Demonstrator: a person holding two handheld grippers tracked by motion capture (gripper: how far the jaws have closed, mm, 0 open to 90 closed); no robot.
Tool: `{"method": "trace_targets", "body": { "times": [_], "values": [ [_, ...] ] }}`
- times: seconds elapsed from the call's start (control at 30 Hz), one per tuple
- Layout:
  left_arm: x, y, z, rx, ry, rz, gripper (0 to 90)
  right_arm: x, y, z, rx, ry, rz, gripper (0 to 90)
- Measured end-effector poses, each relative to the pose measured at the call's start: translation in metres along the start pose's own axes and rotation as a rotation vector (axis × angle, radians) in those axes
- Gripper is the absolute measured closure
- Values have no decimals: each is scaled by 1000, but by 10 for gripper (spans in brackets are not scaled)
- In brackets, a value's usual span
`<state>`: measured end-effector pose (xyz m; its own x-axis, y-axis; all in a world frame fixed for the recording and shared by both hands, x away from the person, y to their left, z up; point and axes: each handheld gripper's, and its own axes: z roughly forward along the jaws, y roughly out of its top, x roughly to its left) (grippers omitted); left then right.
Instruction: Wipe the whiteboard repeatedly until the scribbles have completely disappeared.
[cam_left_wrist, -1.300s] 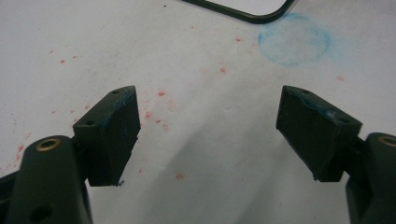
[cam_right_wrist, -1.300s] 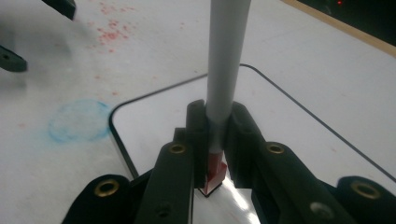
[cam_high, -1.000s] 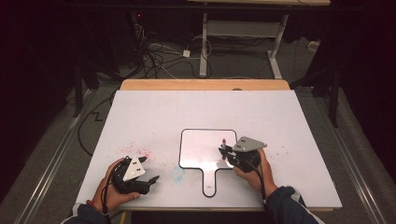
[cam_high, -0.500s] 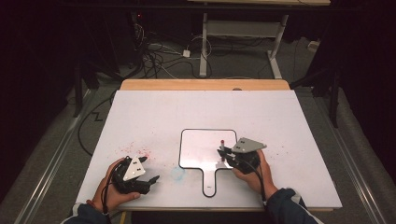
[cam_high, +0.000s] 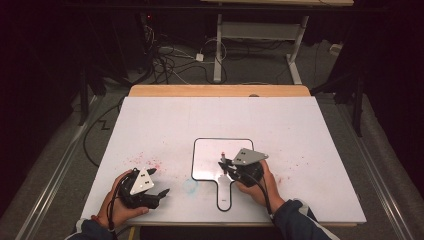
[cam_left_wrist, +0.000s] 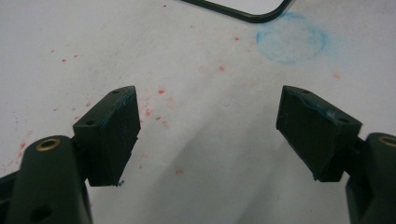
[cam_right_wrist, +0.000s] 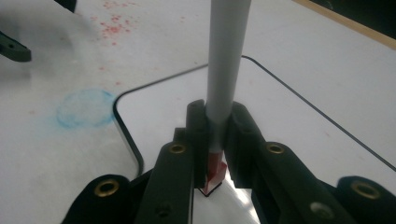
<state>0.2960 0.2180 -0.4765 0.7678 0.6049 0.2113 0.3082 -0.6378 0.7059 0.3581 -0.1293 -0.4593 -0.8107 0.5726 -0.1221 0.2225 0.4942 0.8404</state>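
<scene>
Your left gripper (cam_high: 150, 192) sits at the worktop's (cam_high: 300, 130) near edge, around seven o'clock, fingers (cam_left_wrist: 109, 133) spread wide with nothing between them, over red specks (cam_left_wrist: 154, 112). Your right gripper (cam_high: 226, 165) sits at about five o'clock, fingers (cam_right_wrist: 198, 135) pinching a grey marker (cam_right_wrist: 224, 70), red tip down on the small whiteboard (cam_high: 215, 157). A blue smudge (cam_high: 190, 186) lies between both grippers, just beside the board's near-left corner.
</scene>
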Motion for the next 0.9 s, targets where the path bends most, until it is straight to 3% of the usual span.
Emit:
{"method": "trace_targets", "body": {
  "times": [0.2, 0.43, 0.67, 0.9],
  "values": [
    [-1, 1, 0, 4, 3, -1, 208, -23, -19, -30, 18, -56, 41, 820],
    [-2, 2, 2, 8, -1, 3, 208, -33, -35, -53, 16, -79, 55, 820],
    [-1, 2, 3, 7, -5, 4, 208, -23, -32, -47, -3, -51, 39, 820],
    [-2, 3, 5, 14, -11, 10, 208, -7, -19, -23, -34, 9, 19, 820]
  ]
}}
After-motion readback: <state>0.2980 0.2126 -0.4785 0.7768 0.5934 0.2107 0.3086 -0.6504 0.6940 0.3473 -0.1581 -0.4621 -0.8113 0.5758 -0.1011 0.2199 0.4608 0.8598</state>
